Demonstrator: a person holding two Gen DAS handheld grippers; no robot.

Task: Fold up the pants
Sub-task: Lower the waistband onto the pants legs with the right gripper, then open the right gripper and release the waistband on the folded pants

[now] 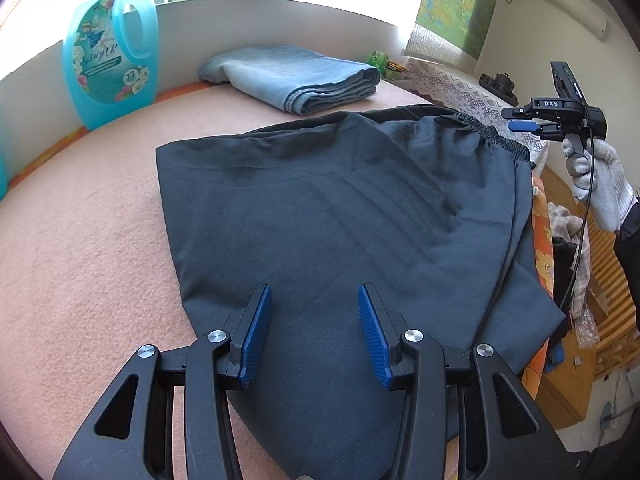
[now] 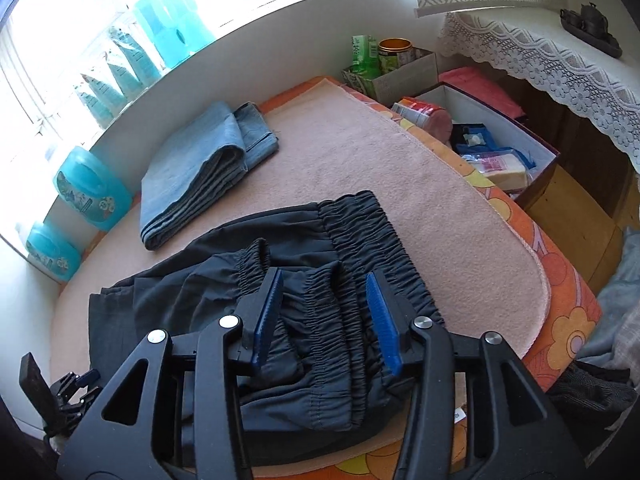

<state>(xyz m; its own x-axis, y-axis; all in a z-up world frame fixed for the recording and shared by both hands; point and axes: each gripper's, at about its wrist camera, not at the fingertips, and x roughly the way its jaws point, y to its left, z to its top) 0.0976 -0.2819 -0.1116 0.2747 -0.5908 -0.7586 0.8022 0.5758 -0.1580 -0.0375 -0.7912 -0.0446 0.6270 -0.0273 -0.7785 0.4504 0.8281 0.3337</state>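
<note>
Dark pants (image 1: 320, 216) are seen lying flat on the pink blanket (image 1: 80, 240), already folded over on themselves. Their long axis runs from the left hand-held gripper (image 1: 316, 320) toward the right hand-held gripper (image 2: 326, 314); the elastic waistband (image 2: 360, 248) points at the right one, and the leg end lies under the left one. The left hand-held gripper is held just above the leg end with jaws spread apart, nothing clamped. The right hand-held gripper is held over the waistband, jaws likewise apart, gathered elastic visible between its blue pads (image 2: 270, 312); contact with the cloth cannot be told. In the left wrist view the right unit is seen off the waistband's far side, carried by a white-gloved hand (image 1: 600, 184). Folded light-blue jeans (image 1: 296, 78) lie beyond the pants, well apart from them. A turquoise detergent jug (image 1: 110, 60) stands ahead-left of the left hand-held gripper, against the white wall.
</note>
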